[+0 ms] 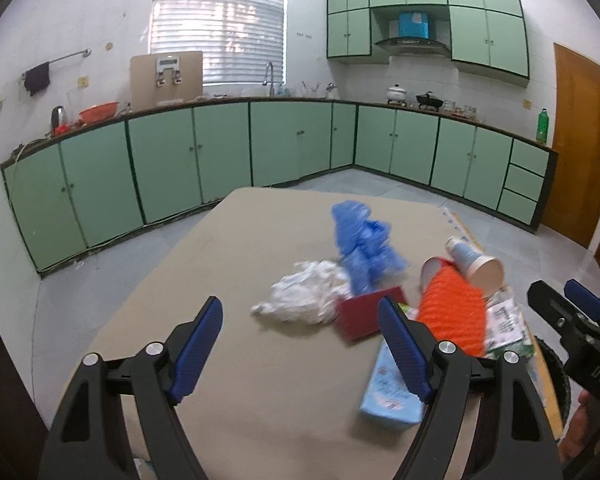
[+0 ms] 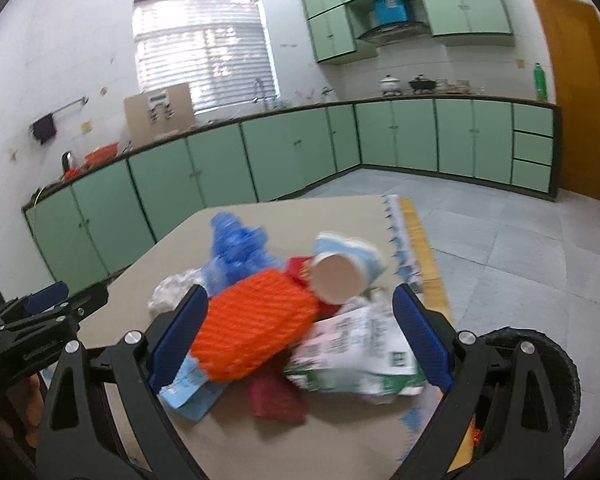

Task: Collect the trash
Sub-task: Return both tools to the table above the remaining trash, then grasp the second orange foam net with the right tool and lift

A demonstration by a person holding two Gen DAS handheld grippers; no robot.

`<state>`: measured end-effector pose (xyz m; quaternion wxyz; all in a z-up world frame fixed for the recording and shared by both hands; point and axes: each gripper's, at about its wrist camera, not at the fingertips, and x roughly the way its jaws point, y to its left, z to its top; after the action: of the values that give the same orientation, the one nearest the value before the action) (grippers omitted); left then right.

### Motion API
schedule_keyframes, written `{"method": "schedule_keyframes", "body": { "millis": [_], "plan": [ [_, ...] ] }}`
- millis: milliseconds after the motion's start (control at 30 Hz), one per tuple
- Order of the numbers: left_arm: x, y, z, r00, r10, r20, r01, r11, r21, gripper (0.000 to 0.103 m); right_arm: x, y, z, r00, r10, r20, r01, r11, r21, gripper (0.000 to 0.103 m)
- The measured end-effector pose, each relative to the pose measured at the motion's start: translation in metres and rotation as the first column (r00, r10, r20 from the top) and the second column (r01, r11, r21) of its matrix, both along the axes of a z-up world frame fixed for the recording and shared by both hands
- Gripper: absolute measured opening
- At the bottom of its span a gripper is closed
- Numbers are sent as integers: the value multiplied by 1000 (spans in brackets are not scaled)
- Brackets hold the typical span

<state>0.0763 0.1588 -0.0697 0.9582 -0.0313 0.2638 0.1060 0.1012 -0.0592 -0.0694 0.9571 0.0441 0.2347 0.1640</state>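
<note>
On the table (image 1: 228, 360), your right gripper (image 2: 300, 336) stands wide open and empty, framing the orange foam net (image 2: 256, 328) just ahead; your left gripper (image 1: 304, 348), equally spread and holding nothing, sits farther left.

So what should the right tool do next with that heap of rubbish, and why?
Probably ease the right tool forward and close on the orange foam net: its jaws stand open and empty, and the net lies on top of the pile, directly between them.
</note>
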Motion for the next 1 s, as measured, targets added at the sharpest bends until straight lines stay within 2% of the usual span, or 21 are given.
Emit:
{"method": "schedule_keyframes", "body": {
  "millis": [133, 500, 767, 933, 1000],
  "plan": [
    [-6, 13, -8, 1000, 22, -14, -22, 1000, -9, 78, 2, 23, -11, 999, 36, -30, -37, 999, -29, 85],
    [-7, 31, -17, 999, 40, -30, -40, 999, -23, 78, 11, 55, -29, 995, 64, -71, -70, 994, -86, 82],
    [-1, 32, -26, 998, 38, -50, -39, 999, -27, 78, 18, 62, -37, 988, 99, -116, -111, 989, -100, 60],
    [1, 29, -29, 998, 34, -60, -35, 999, -23, 79, 19, 58, -40, 985, 112, -133, -124, 988, -91, 41],
    [2, 28, -30, 998, 31, -62, -32, 999, -23, 79, 20, 56, -41, 984, 114, -136, -127, 988, -90, 37]
  ]
}}
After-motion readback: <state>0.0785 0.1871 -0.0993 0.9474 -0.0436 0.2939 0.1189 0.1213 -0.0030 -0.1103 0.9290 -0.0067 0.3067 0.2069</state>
